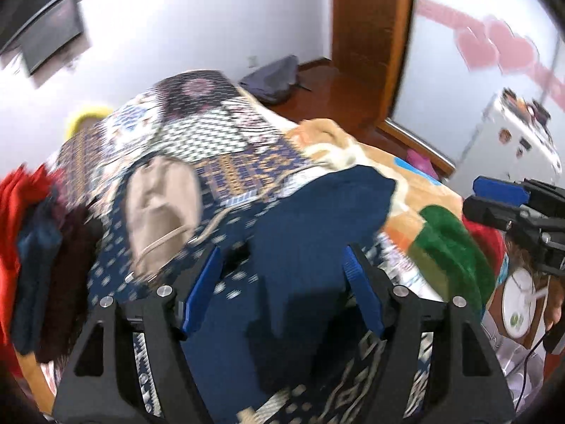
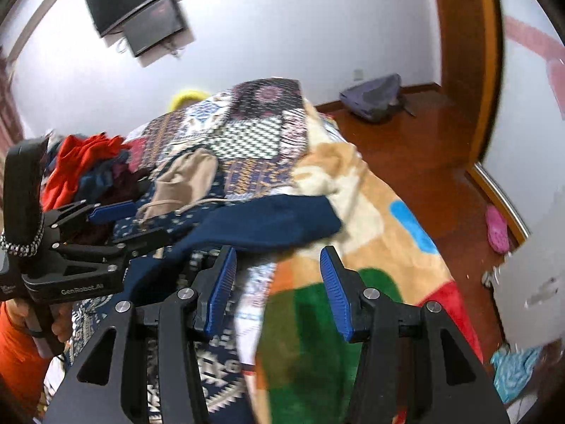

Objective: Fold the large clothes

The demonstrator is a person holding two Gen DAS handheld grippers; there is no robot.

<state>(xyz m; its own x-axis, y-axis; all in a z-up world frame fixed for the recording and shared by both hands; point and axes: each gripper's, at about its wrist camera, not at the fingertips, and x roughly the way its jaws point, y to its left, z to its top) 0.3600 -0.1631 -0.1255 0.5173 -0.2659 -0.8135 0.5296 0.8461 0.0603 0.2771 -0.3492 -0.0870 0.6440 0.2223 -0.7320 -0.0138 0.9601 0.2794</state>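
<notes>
A dark navy garment [image 1: 310,233] lies spread on the patterned bed cover; it also shows in the right wrist view [image 2: 254,226]. My left gripper [image 1: 282,265] is open, its blue pads above the navy cloth; it also shows from the side in the right wrist view [image 2: 123,222], jaws apart. My right gripper [image 2: 279,268] is open and empty, hovering over the bed by the navy garment's near edge; it shows at the right edge of the left wrist view [image 1: 494,198]. A folded beige garment [image 1: 162,208] lies behind, also in the right wrist view [image 2: 187,180].
A pile of red, blue and maroon clothes [image 2: 95,169] sits at the bed's left. A colourful fleece blanket [image 2: 381,233] covers the bed's right side. A grey backpack [image 2: 374,99] and a pink slipper [image 2: 496,226] lie on the wooden floor. A white cabinet [image 1: 512,137] stands right.
</notes>
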